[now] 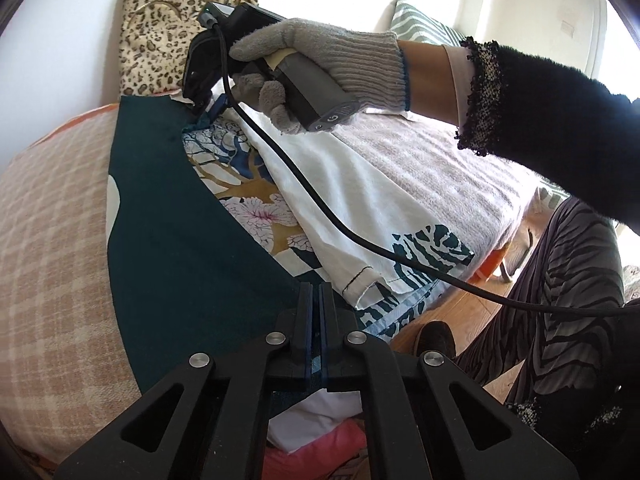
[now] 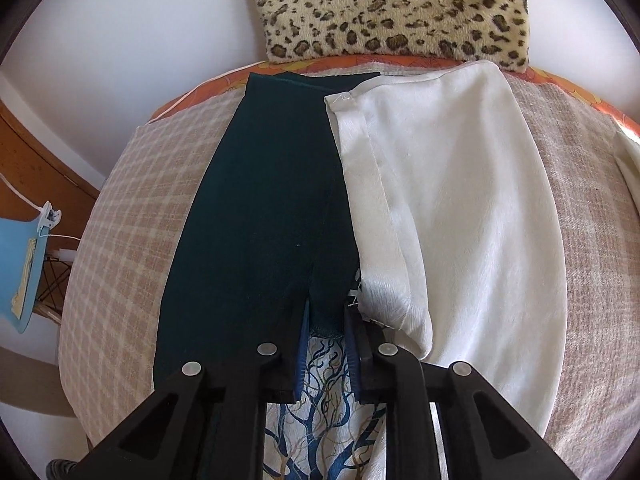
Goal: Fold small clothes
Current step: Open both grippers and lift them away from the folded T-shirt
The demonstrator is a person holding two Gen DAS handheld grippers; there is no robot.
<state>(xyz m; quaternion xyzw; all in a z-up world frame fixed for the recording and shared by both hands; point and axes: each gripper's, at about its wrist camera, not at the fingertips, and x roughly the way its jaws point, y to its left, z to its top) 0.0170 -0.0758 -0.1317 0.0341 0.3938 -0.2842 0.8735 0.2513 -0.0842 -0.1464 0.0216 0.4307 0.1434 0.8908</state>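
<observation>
A small garment with a dark teal panel (image 1: 180, 220), a printed tree-pattern panel (image 1: 240, 176) and a white underside (image 1: 332, 184) lies on a checked blanket (image 1: 52, 216). My left gripper (image 1: 316, 292) is shut on the near edge of the teal fabric. My right gripper (image 1: 200, 108), held in a gloved hand (image 1: 320, 56), is at the garment's far end. In the right wrist view the right gripper (image 2: 326, 316) is partly open around a fold of teal fabric (image 2: 260, 220), with the white fabric (image 2: 448, 208) at its right and the printed cloth (image 2: 324, 400) beneath.
A leopard-print cushion (image 2: 392, 12) stands against the wall behind the bed. A black cable (image 1: 340, 220) trails across the garment. A person's striped trouser leg (image 1: 560, 300) and wooden floor (image 1: 460, 312) are right. A blue object (image 2: 20, 264) sits left of the bed.
</observation>
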